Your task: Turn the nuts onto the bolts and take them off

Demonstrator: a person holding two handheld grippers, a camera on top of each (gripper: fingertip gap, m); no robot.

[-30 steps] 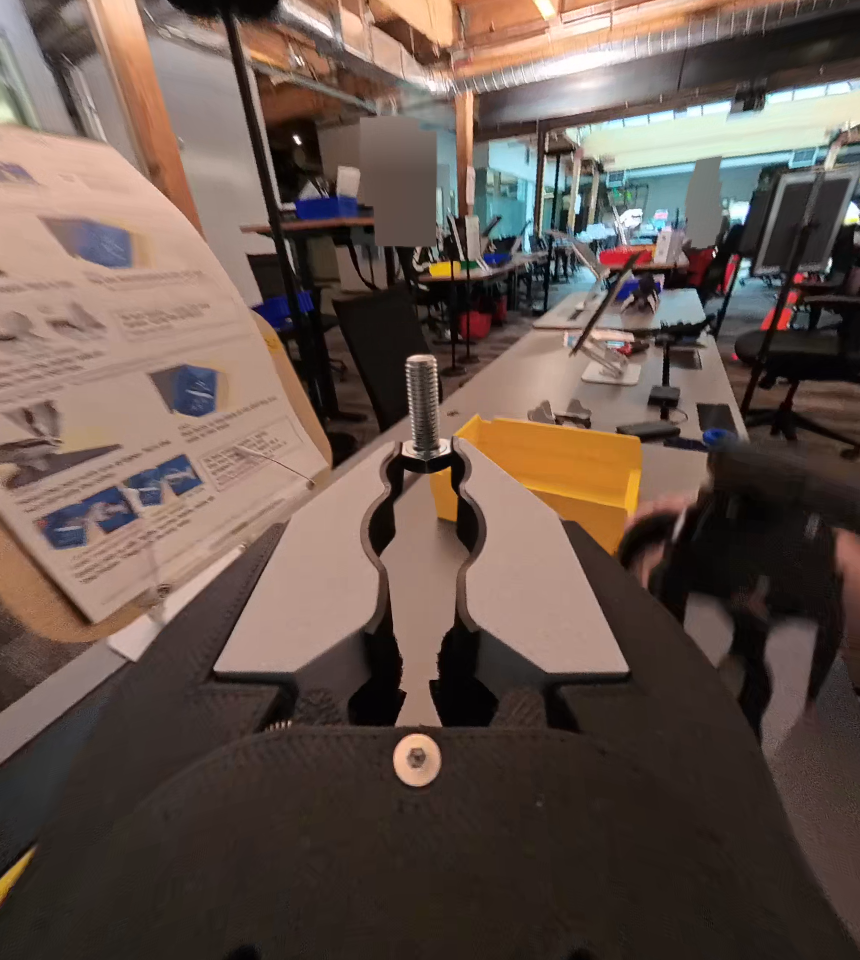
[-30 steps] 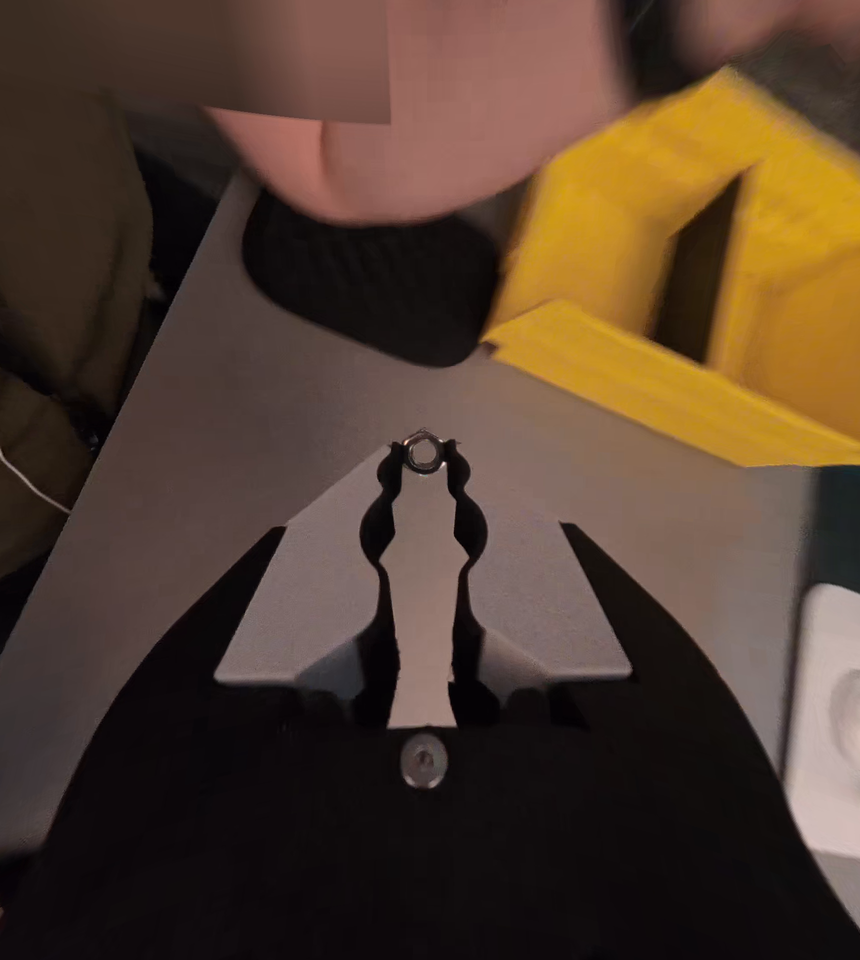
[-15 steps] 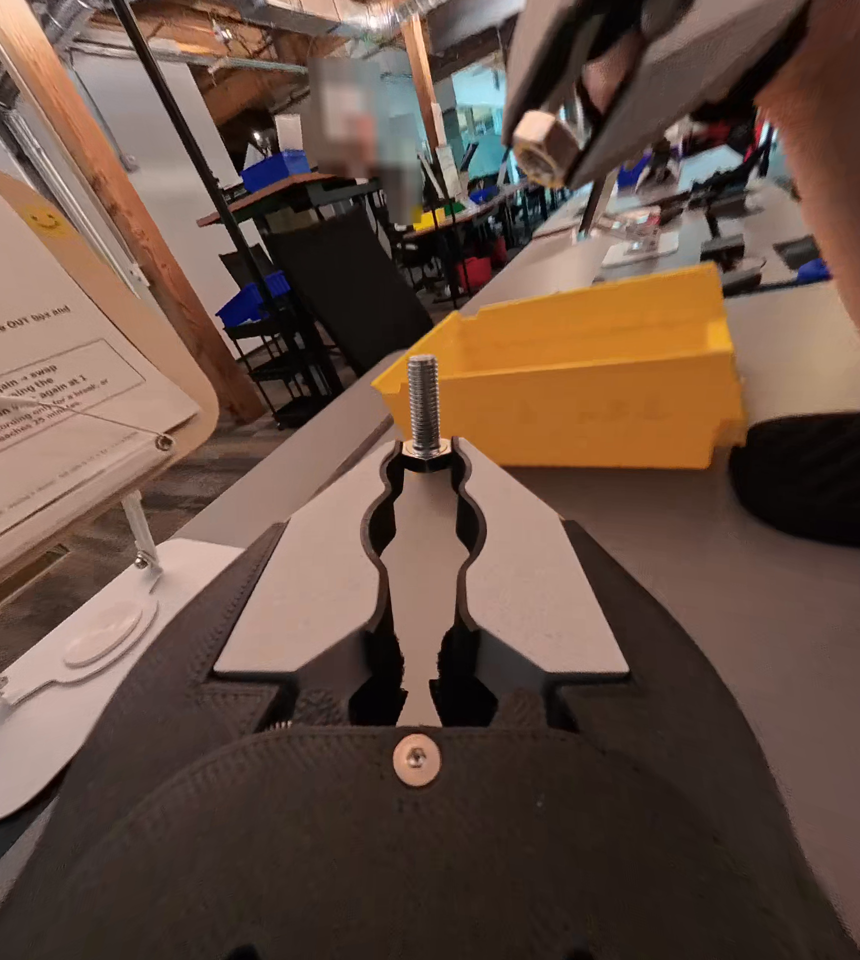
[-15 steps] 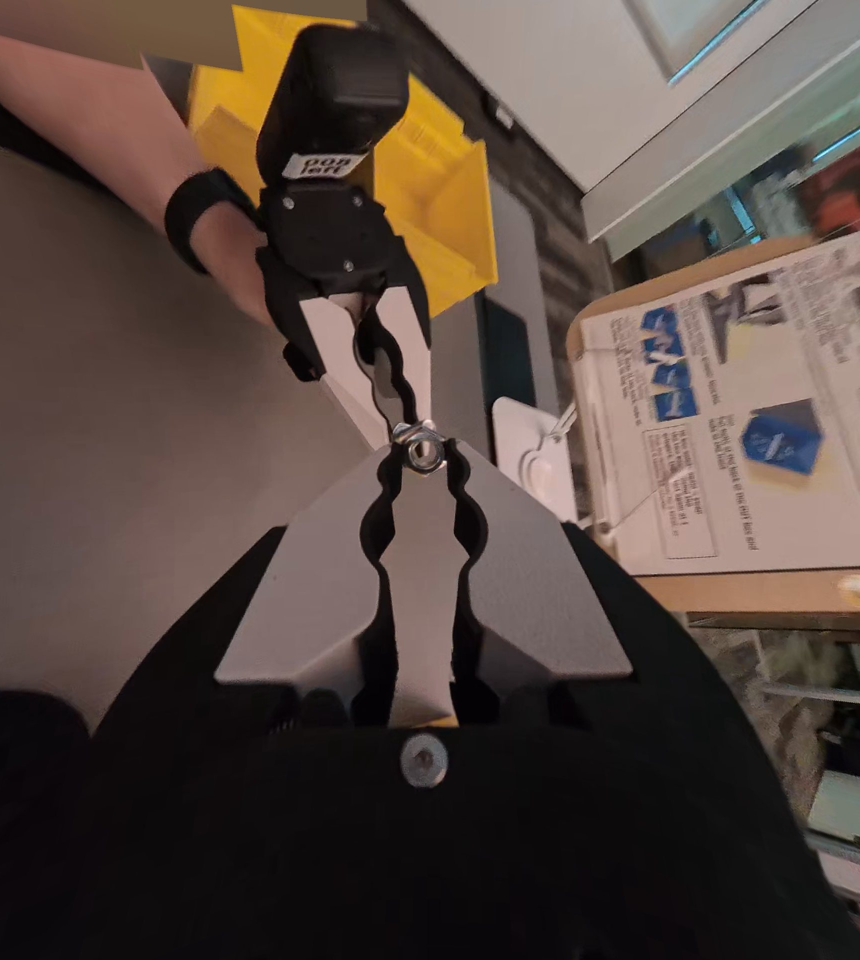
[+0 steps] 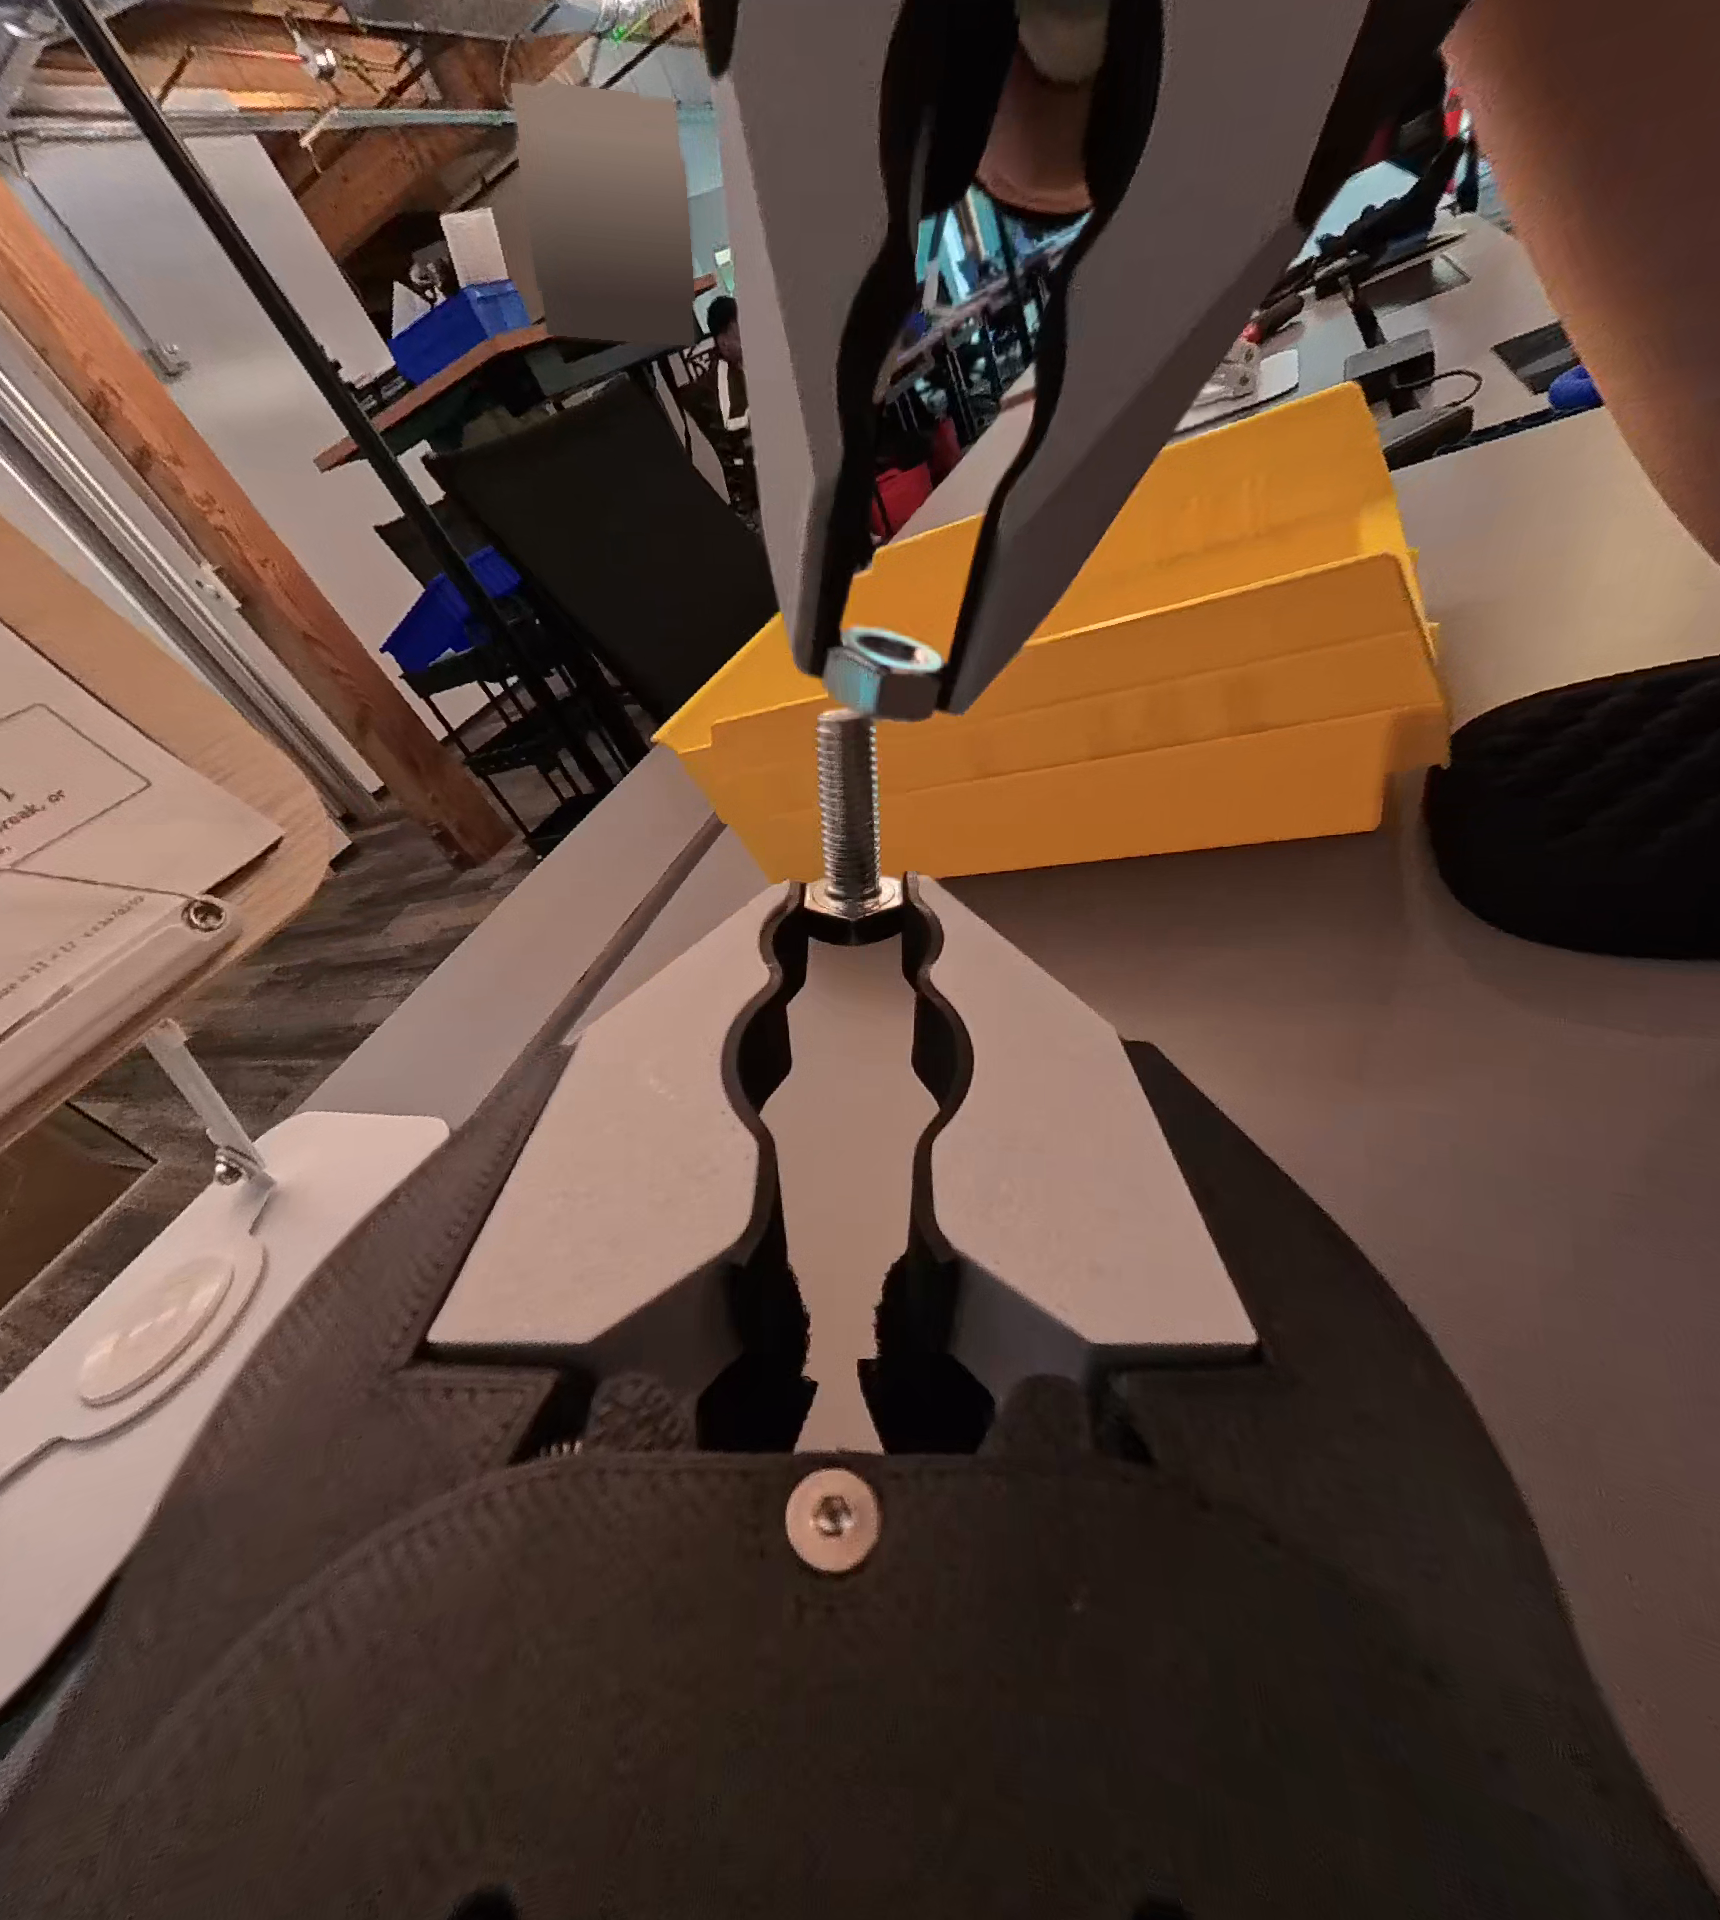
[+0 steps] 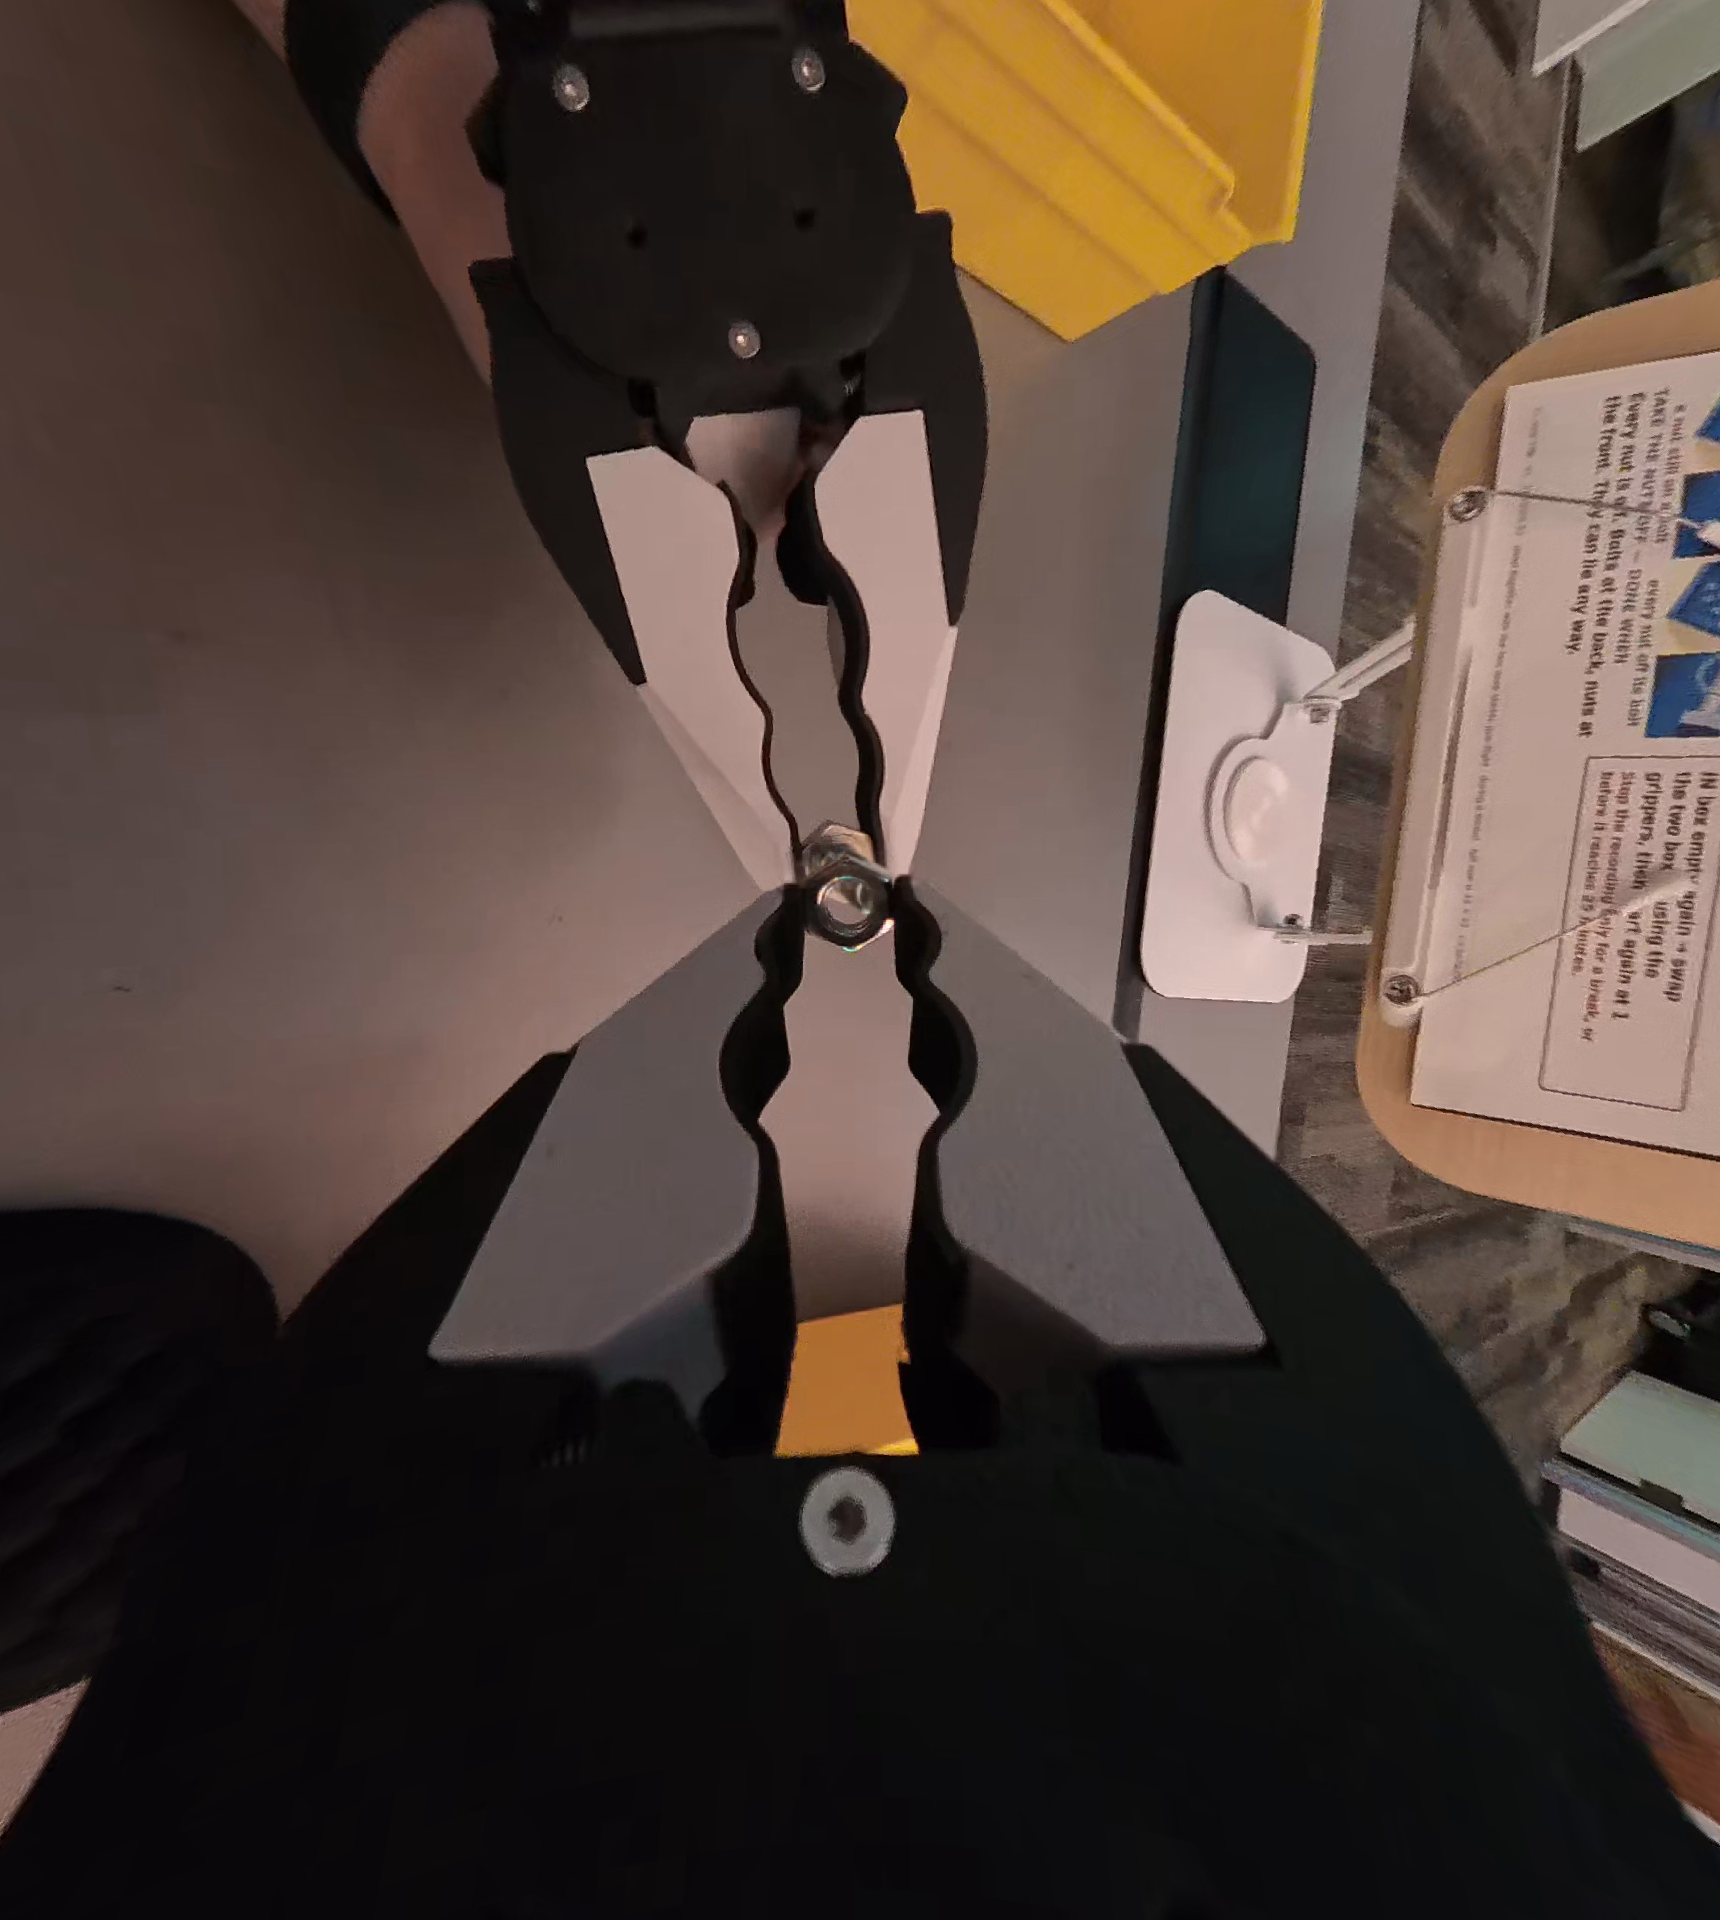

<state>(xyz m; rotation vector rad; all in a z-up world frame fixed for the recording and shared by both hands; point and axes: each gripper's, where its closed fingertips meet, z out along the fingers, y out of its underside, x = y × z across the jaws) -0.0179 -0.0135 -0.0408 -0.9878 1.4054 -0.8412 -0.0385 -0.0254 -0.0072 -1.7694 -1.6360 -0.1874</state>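
Note:
My left gripper (image 5: 850, 916) is shut on the hex head of a silver bolt (image 5: 847, 802) and holds it upright, threads pointing up. My right gripper (image 5: 885, 677) comes down from above, shut on a silver hex nut (image 5: 887, 675) that sits right at the bolt's top end. In the right wrist view my right gripper (image 6: 843, 921) holds the nut (image 6: 843, 921) flat, hole facing the camera, with the left gripper (image 6: 833, 847) just beyond it and the bolt head (image 6: 833, 842) partly hidden behind the nut. Whether the threads have caught cannot be told.
A yellow bin (image 5: 1126, 686) stands on the grey table (image 5: 1355, 1091) just behind the grippers; it also shows in the right wrist view (image 6: 1064, 156). An instruction sheet on a wooden board (image 6: 1604, 748) with a white stand base (image 6: 1230, 800) is off the table's left edge. A dark padded rest (image 5: 1645, 810) lies right. About 4 cm separates my left fingertips from my right.
My right gripper has swung in and come down over the bolt, bringing the nut from high above to the bolt's tip. My left gripper still holds the bolt upright.

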